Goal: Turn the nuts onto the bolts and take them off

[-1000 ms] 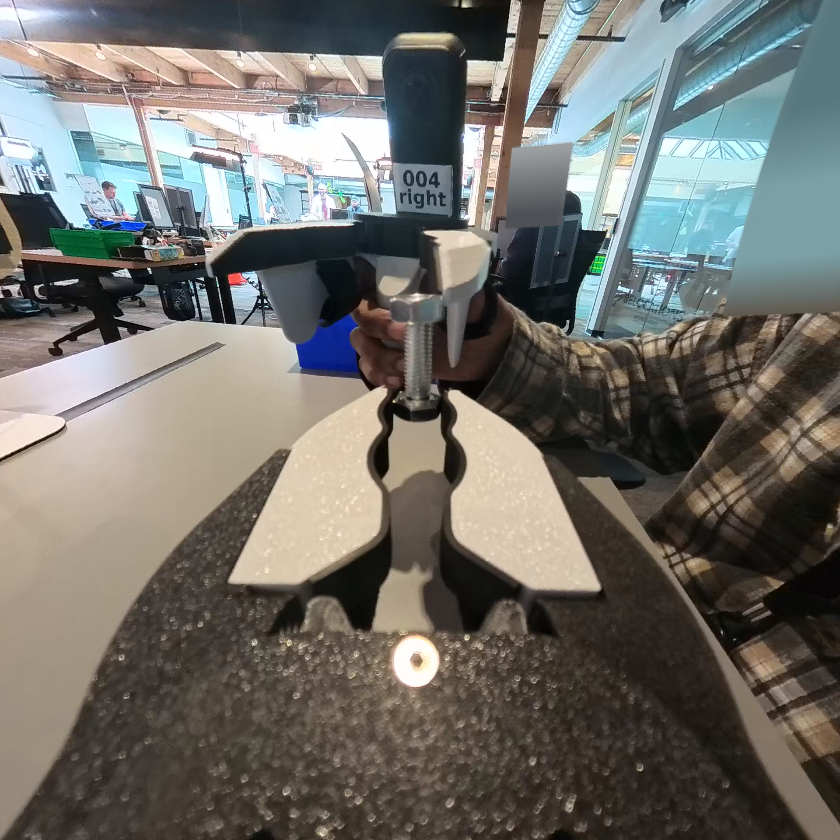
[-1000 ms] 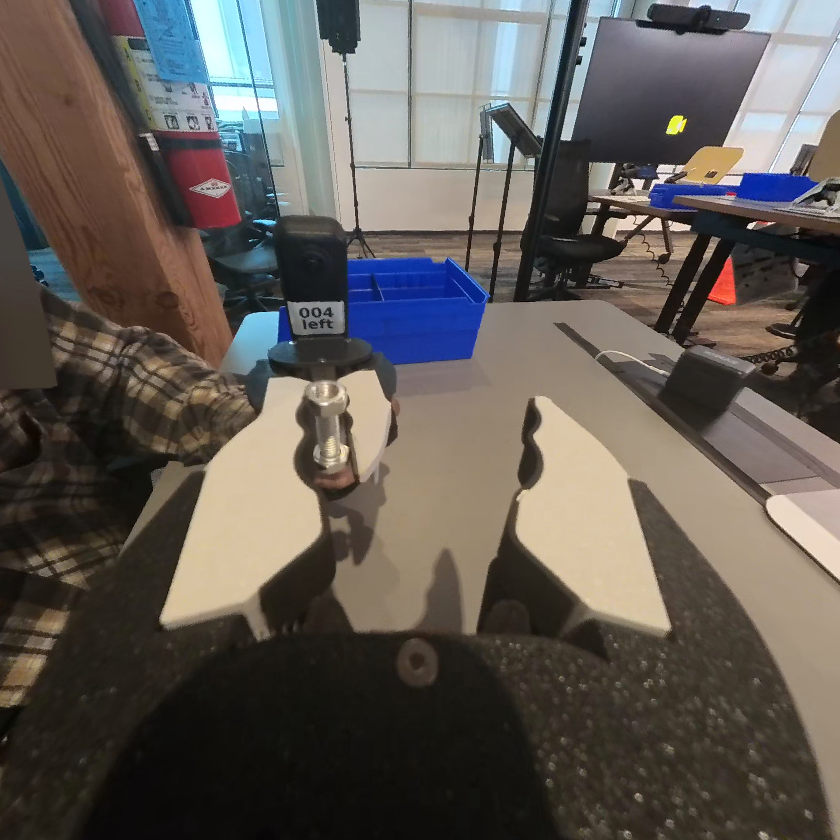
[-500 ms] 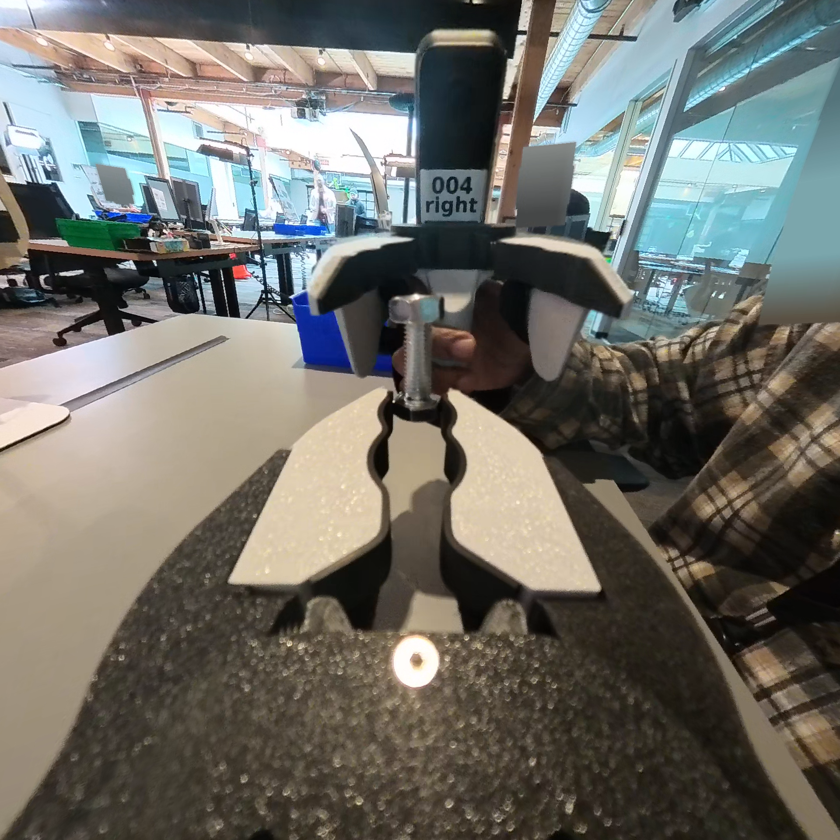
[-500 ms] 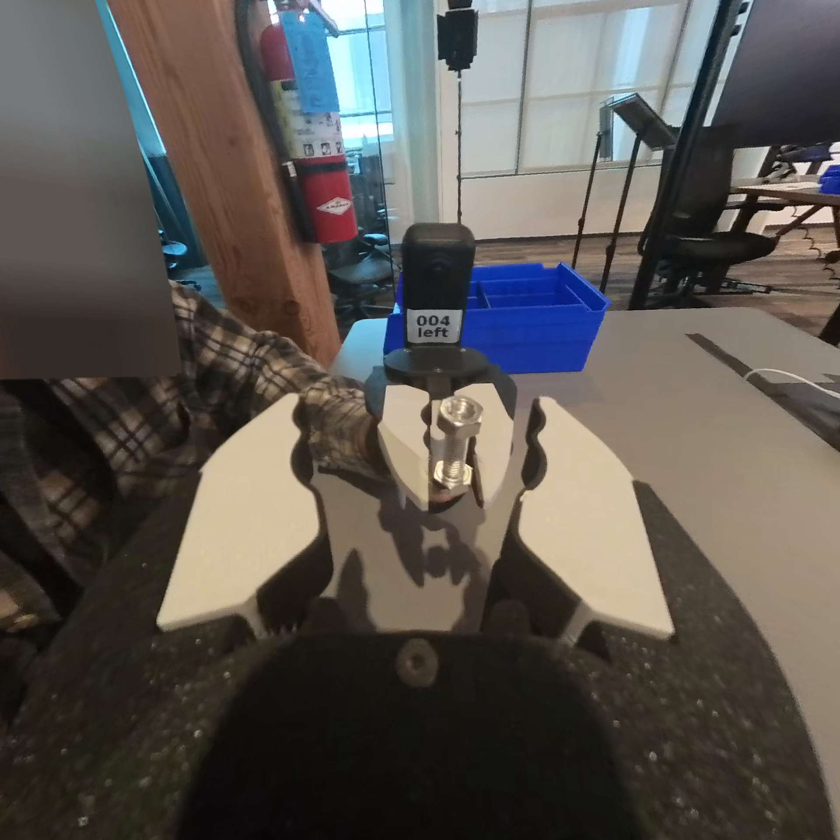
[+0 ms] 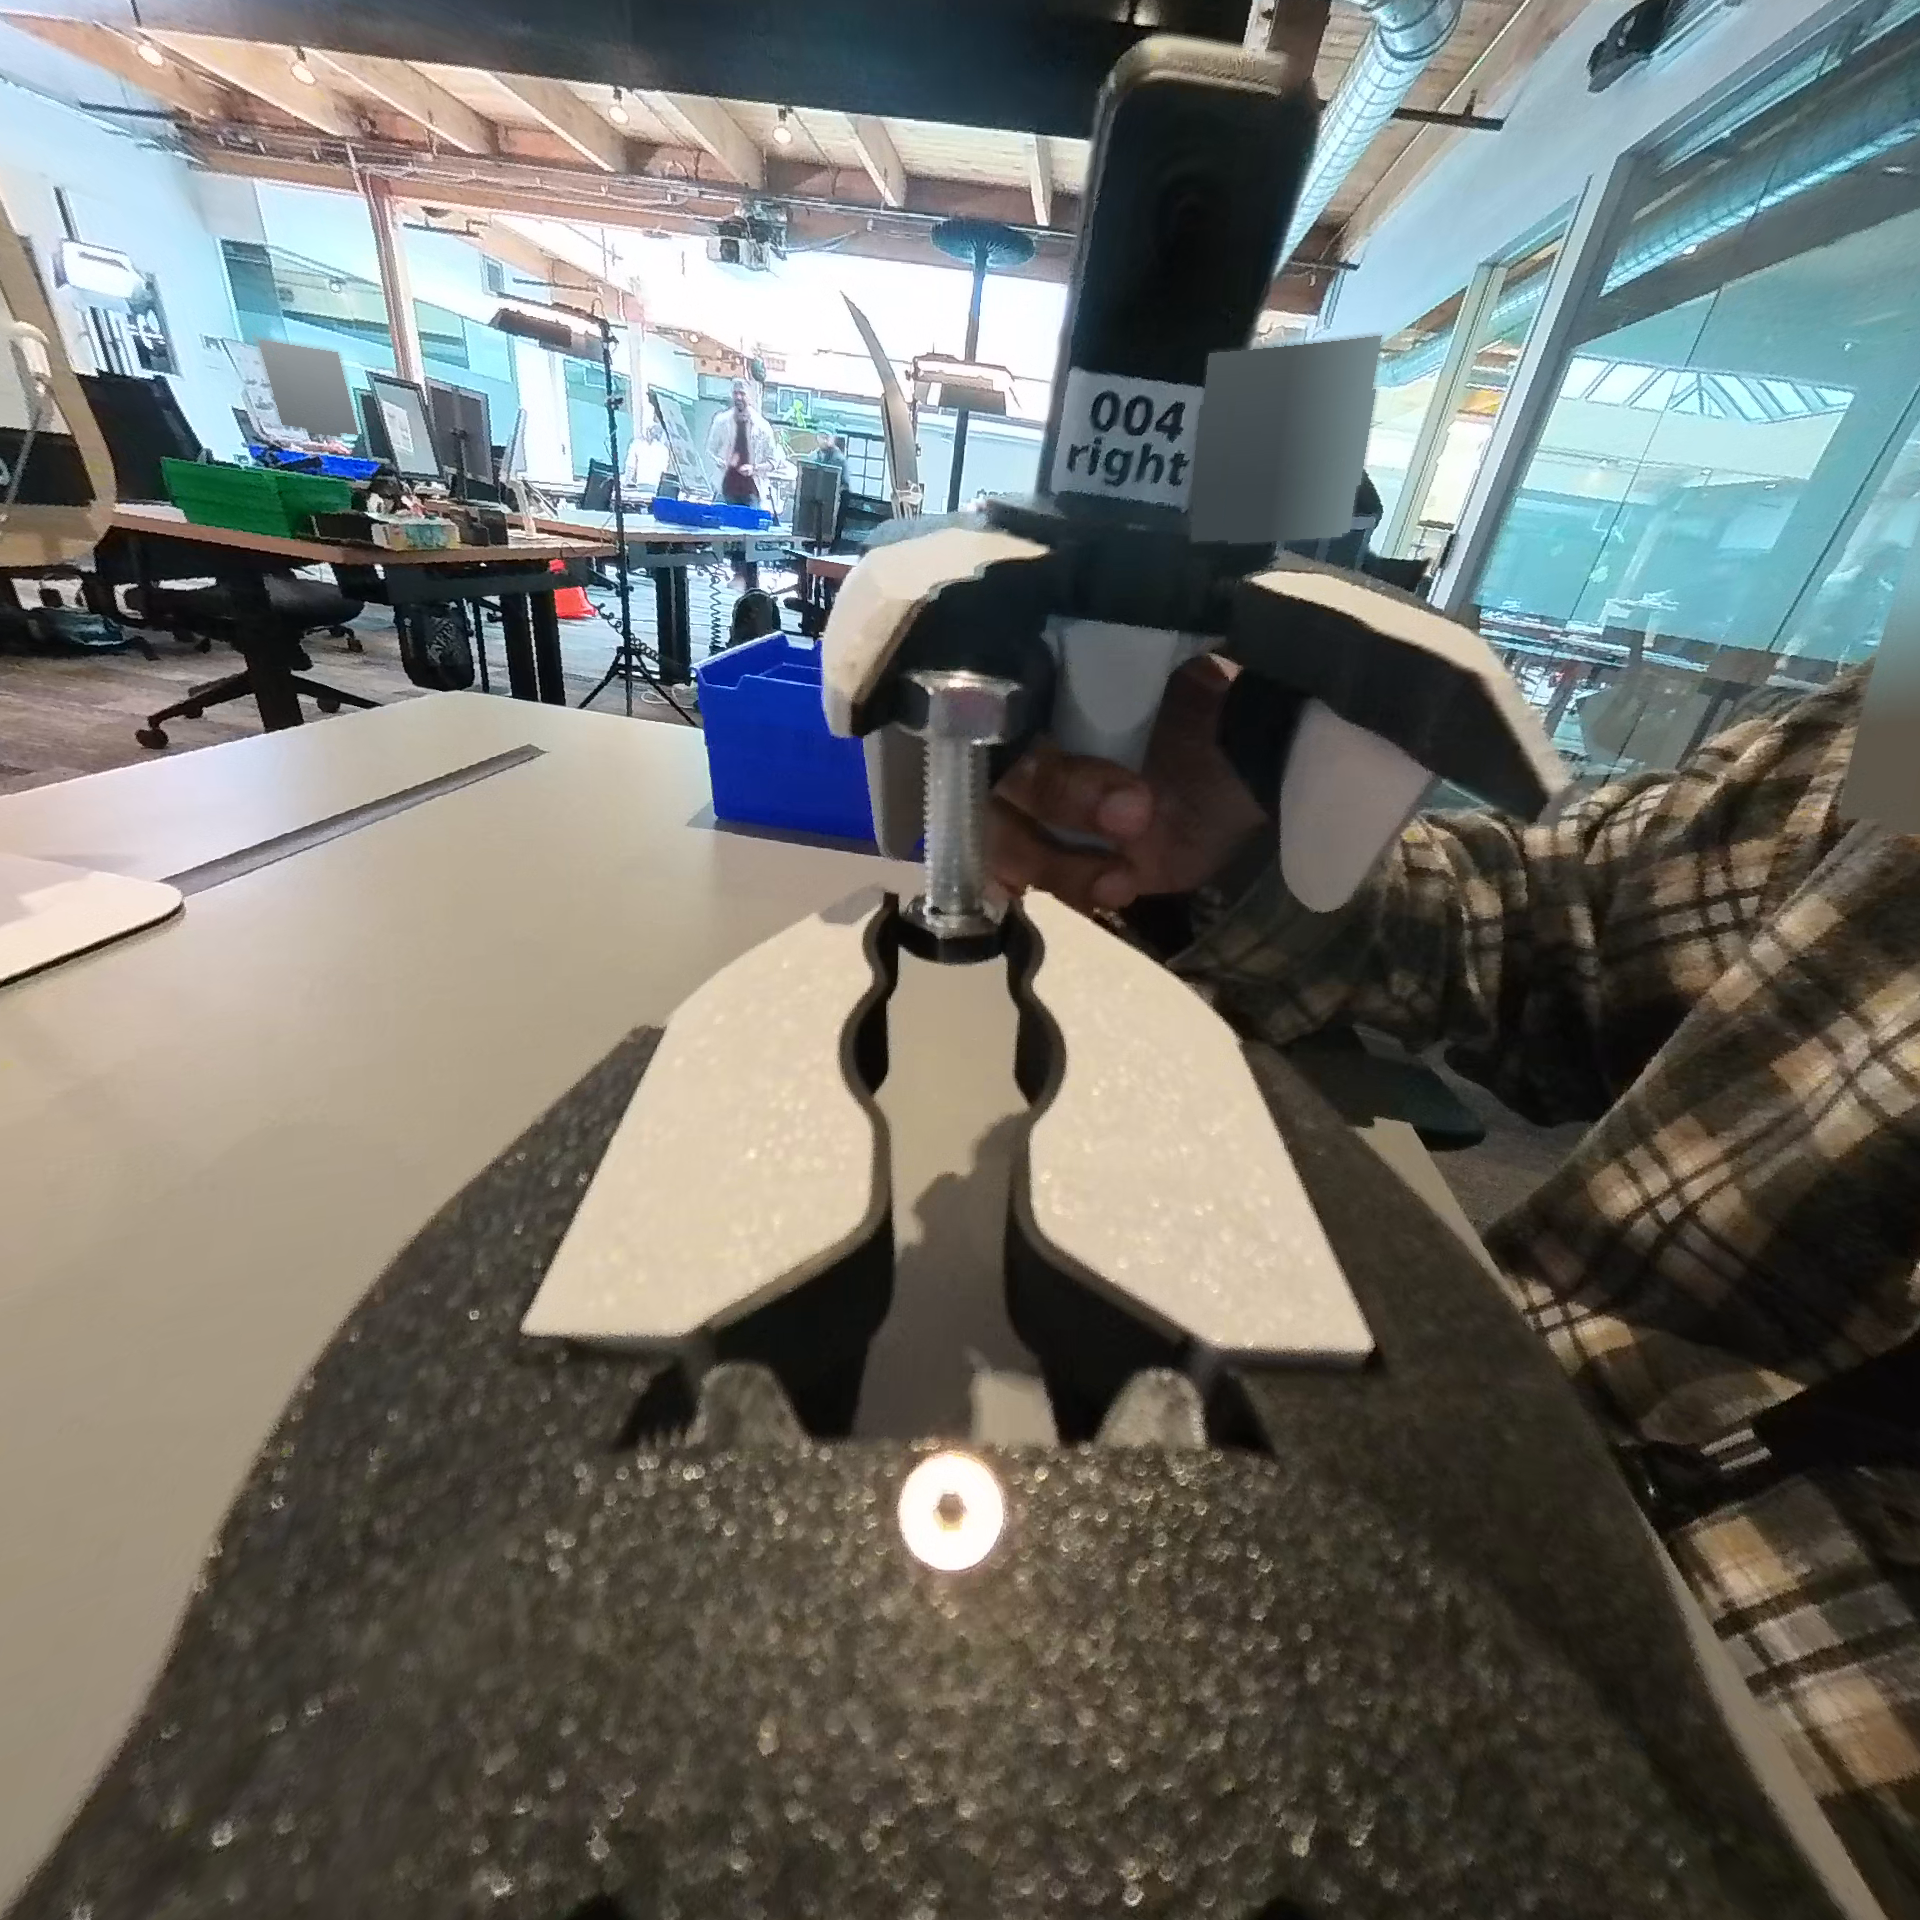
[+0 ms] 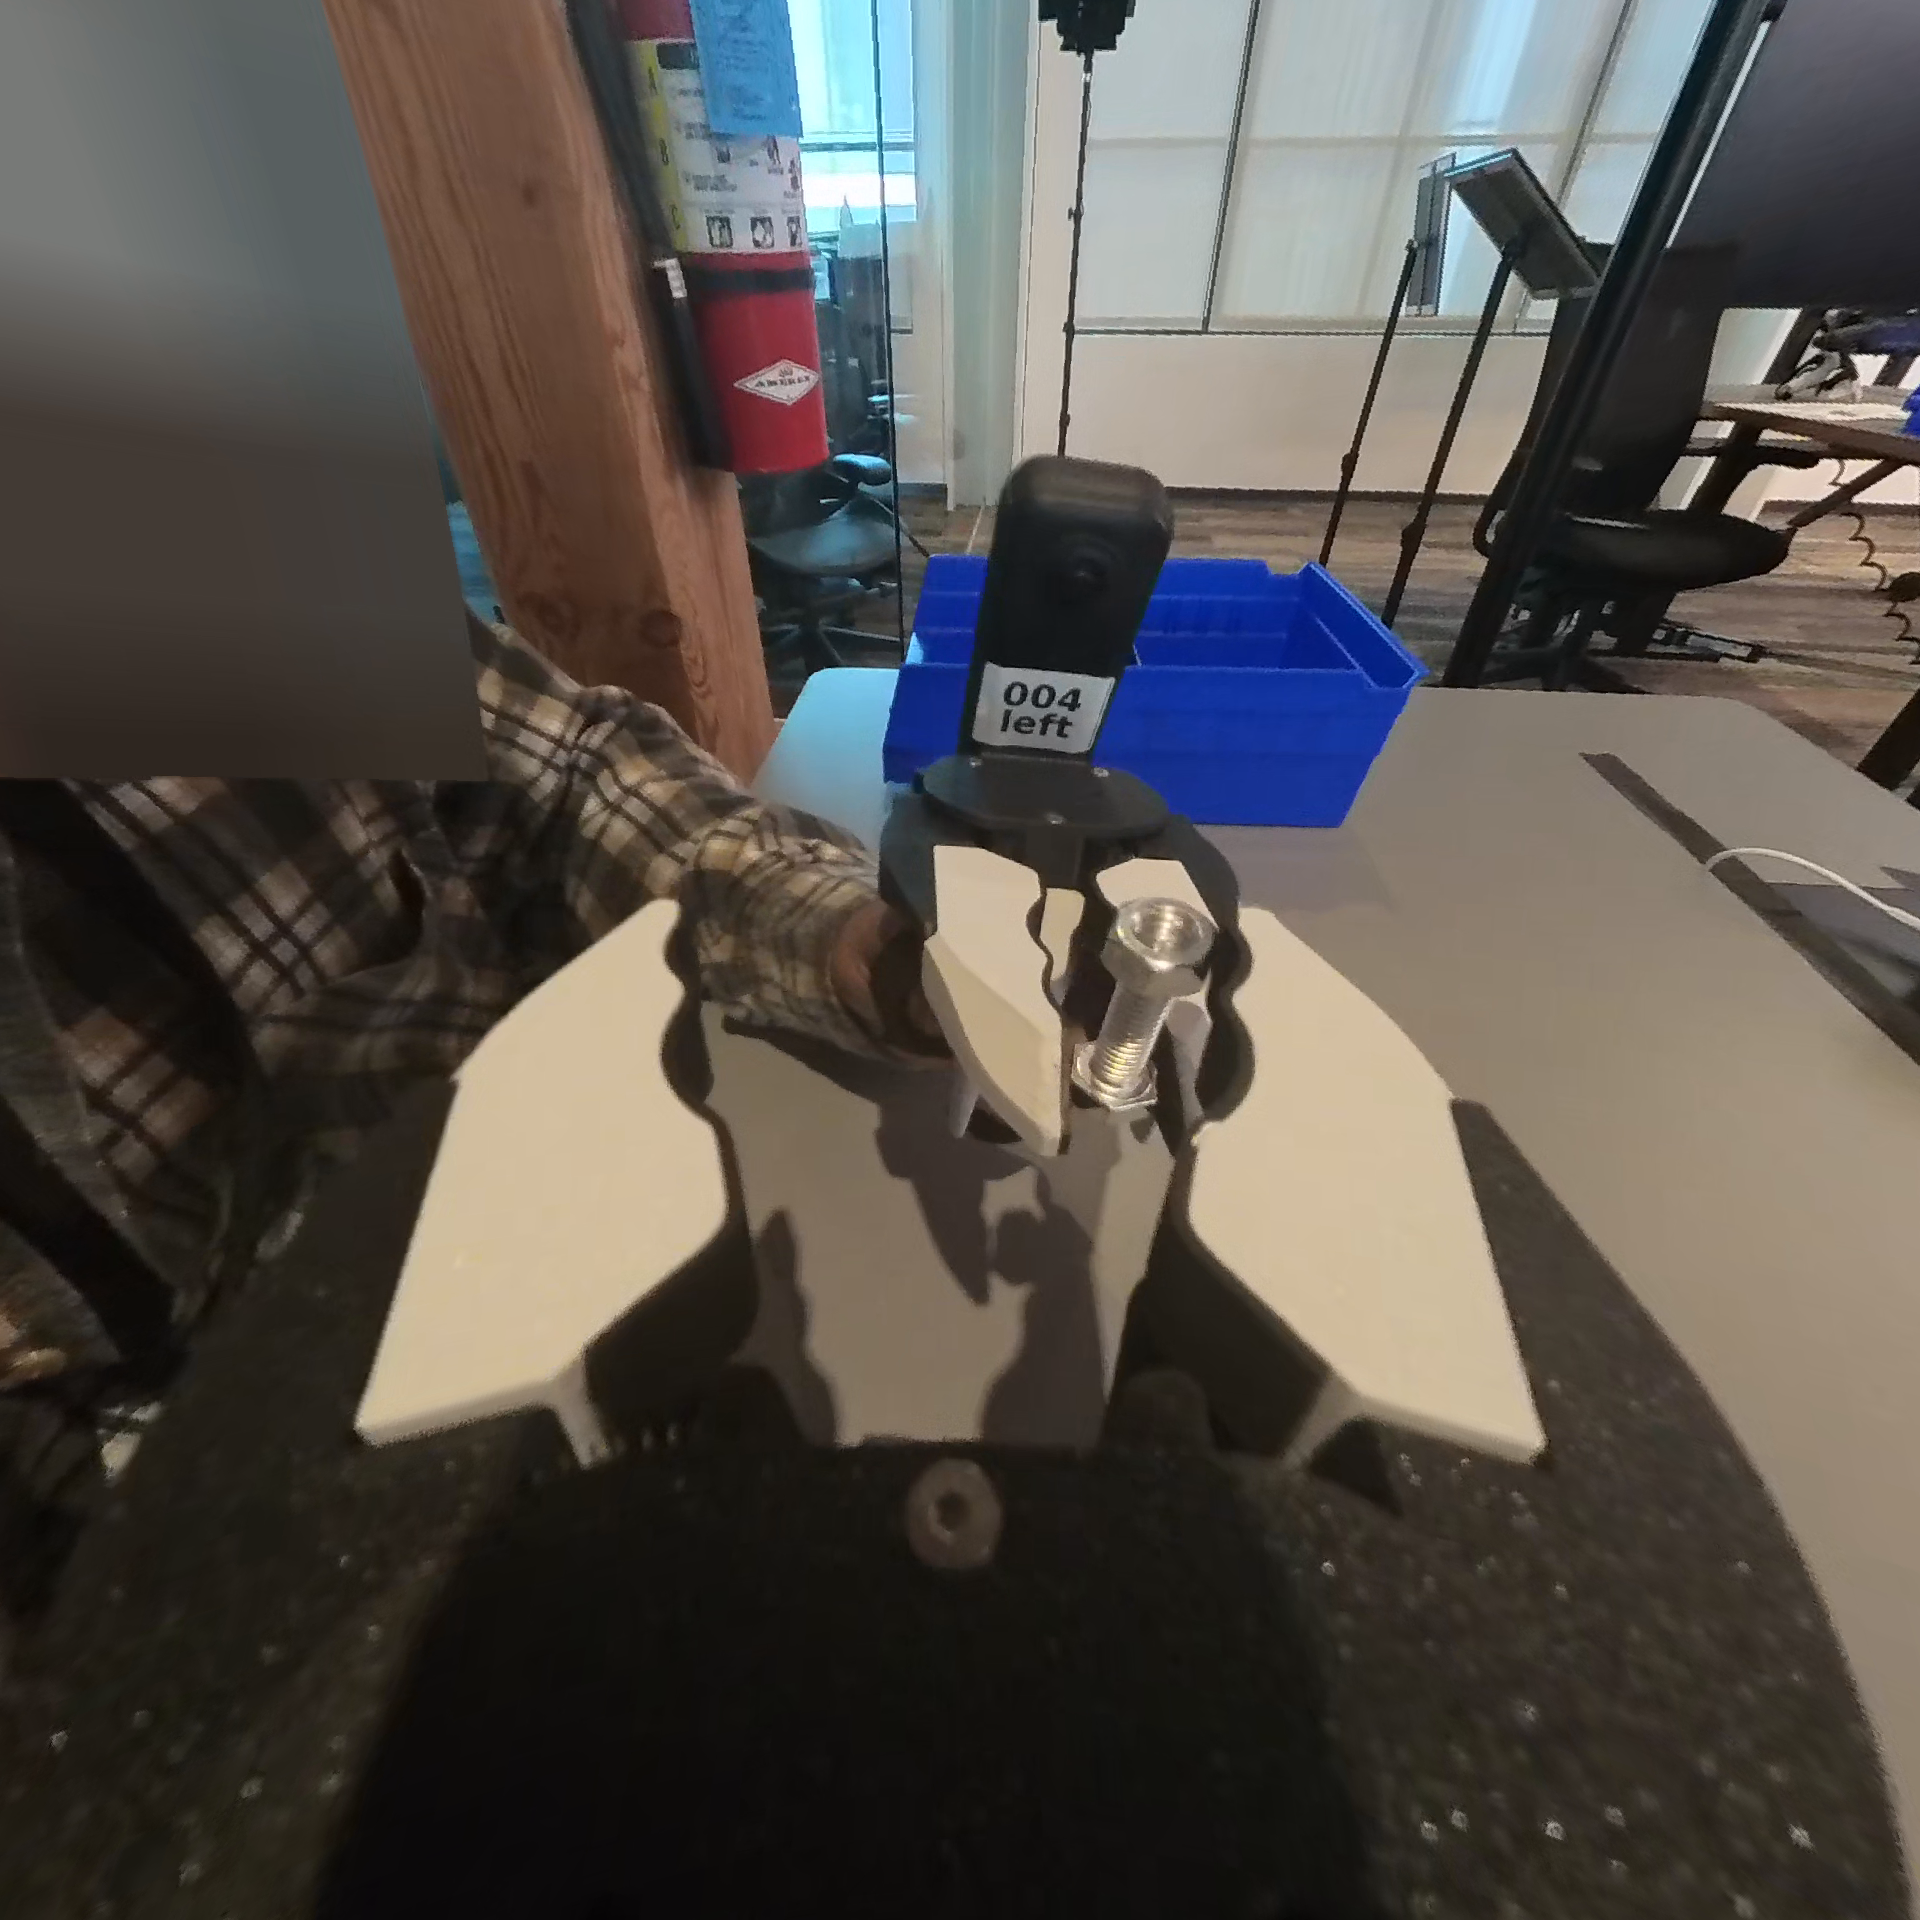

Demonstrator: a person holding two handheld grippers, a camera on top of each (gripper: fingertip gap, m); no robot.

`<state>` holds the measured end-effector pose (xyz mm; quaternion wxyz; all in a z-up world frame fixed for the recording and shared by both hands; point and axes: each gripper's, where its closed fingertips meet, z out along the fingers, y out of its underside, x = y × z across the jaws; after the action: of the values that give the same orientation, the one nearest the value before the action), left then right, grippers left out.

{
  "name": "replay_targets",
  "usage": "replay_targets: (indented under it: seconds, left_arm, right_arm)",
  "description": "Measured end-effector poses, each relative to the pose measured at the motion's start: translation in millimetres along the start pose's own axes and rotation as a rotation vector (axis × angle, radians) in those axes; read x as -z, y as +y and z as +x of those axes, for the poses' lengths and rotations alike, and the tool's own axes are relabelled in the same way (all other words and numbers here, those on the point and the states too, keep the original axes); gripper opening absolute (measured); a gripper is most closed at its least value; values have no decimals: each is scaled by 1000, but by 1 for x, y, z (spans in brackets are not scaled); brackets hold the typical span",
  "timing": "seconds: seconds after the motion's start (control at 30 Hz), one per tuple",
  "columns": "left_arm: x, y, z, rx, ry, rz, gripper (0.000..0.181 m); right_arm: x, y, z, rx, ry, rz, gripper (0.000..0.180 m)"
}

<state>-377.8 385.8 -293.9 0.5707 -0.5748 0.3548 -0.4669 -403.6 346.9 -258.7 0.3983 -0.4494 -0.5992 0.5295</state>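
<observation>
Left gripper (image 5: 951, 940) is pinching the bolt's (image 5: 958, 810) lower end upright over the table (image 5: 364, 987); your right gripper (image 6: 1195, 997) is gaping around the top. Centre it, then be closing squarely before twisting.

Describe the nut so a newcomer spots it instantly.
On the grey table, before the blue bin, the left tool holds one silver bolt. The nut is the thin hex ring at its lower end, pinched by that tool, unlike the thicker head on top.
</observation>
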Motion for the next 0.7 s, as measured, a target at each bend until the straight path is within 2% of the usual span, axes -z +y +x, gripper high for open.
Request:
replay_targets:
  seconds: [0.7]
  left_arm:
    - [0,0,0,3,3,-1,19]
  right_arm:
    - [7,1,0,-1,-1,-11,88]
